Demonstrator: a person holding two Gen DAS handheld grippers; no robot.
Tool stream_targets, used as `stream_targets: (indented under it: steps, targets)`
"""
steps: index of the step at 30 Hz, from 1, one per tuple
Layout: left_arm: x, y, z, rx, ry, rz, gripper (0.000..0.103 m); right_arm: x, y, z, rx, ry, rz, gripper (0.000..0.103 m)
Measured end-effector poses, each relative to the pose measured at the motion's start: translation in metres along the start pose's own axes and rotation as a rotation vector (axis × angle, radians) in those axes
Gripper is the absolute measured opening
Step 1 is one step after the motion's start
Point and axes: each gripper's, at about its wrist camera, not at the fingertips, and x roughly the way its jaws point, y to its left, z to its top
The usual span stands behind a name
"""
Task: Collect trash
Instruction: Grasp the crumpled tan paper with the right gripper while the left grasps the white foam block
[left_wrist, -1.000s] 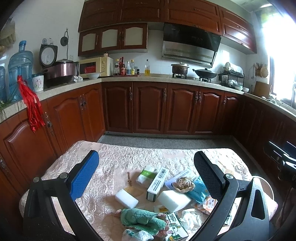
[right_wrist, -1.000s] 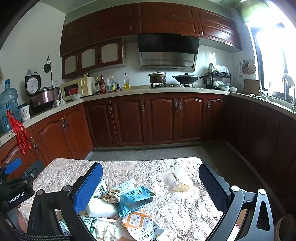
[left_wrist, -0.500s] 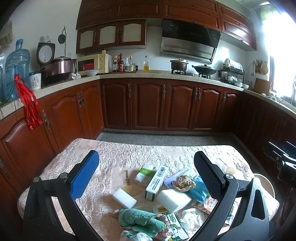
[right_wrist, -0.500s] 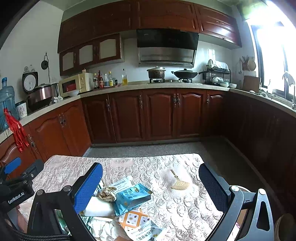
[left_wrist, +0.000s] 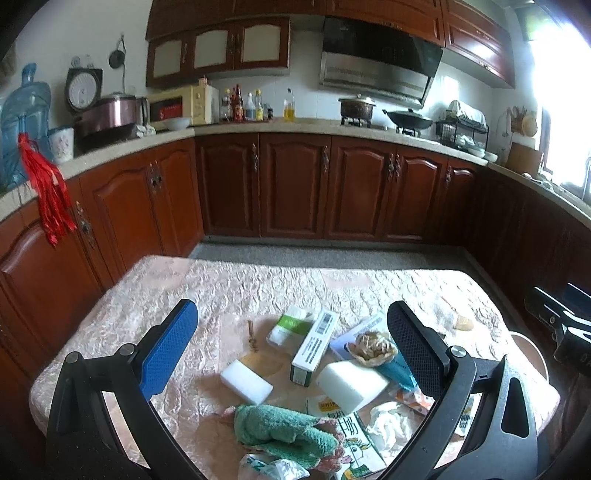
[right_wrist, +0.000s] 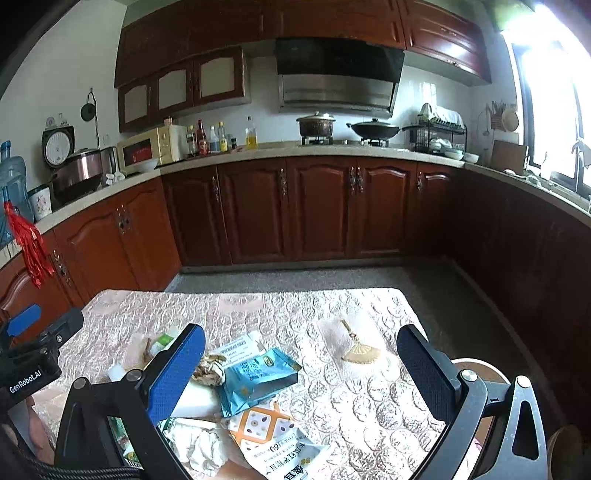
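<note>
Both grippers, left (left_wrist: 291, 332) and right (right_wrist: 301, 354), have tipped slightly down toward the trash heap (left_wrist: 332, 376) mid-table (left_wrist: 221, 280); fingers stay wide apart, empty. Collection hasn't begun.

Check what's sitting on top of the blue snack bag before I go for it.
A crumpled brown wrapper rests on the blue snack bag's left end. Whatever lies under the bag is covered.
</note>
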Motion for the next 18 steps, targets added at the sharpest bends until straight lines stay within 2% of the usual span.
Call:
stream_targets:
  steps: [6,11,15,18]
  targets:
    - [0.016,0.022,-0.002,0.024,0.072,-0.021,0.102,0.019,-0.012,-0.009,-0.003,0.06,0.027,0.103]
    - [0.033,0.04,-0.005,0.053,0.182,-0.054,0.102,0.042,-0.017,-0.021,-0.002,0.161,0.099,0.103]
    - [0.037,0.054,-0.011,0.041,0.263,-0.123,0.102,0.059,-0.016,-0.027,-0.004,0.215,0.143,0.102]
    - [0.037,0.055,-0.023,0.048,0.324,-0.194,0.102,0.069,-0.006,-0.029,-0.027,0.262,0.224,0.094]
